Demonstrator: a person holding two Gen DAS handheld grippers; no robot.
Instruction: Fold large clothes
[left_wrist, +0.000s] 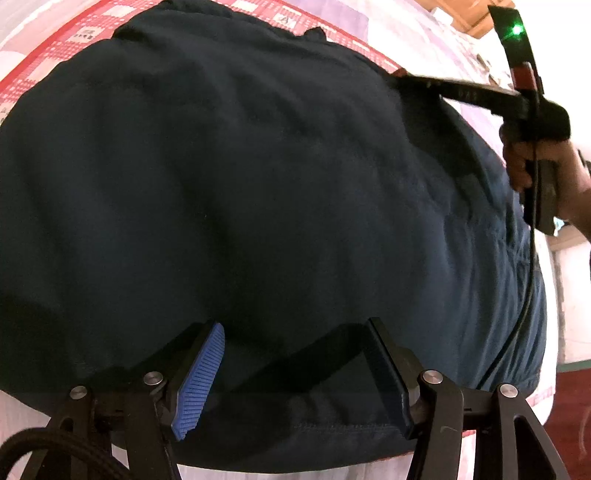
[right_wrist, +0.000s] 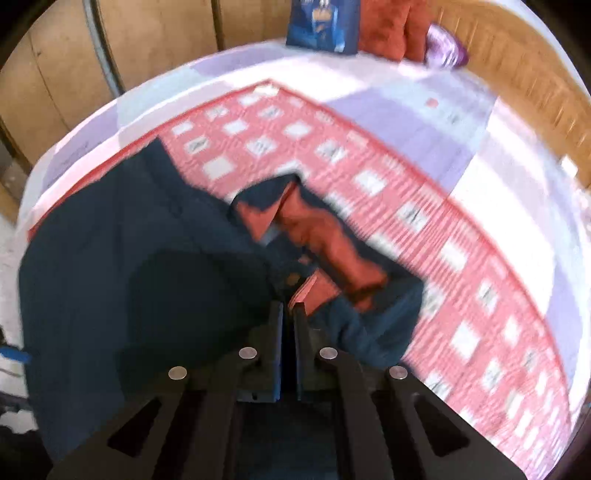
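Jaws of your left gripper (left_wrist: 295, 373) stand wide apart and hold nothing; the near hem of the dark navy garment (left_wrist: 258, 177) lies slack between the blue pad (left_wrist: 201, 380) and the opposite finger. Your right gripper (right_wrist: 289, 314) is closed, its fingers almost touching, and it appears to pinch a fold of the same garment where the orange-red collar lining (right_wrist: 325, 240) shows; motion blur keeps the exact bite uncertain. In the left wrist view that gripper reaches in from the right onto the garment's far right edge. The garment lies spread across the red checked quilt (right_wrist: 406, 192), which covers a pale lilac bed sheet (right_wrist: 424, 99). To do this step well, lower the left jaws over the hem so both layers sit between the pads, then close before you lift; a single-layer bite will probably let the fabric sag and skew the fold. Raise both grips together and keep the edge taut between them. Carry the fold toward the far side in one sweep and align the edges before you release. Count: two grippers, one garment, one quilt, one sheet. At the far edge of the bed stand one blue box (right_wrist: 321, 22), what looks like two red cushions (right_wrist: 395, 29) and one purple item (right_wrist: 445, 46).
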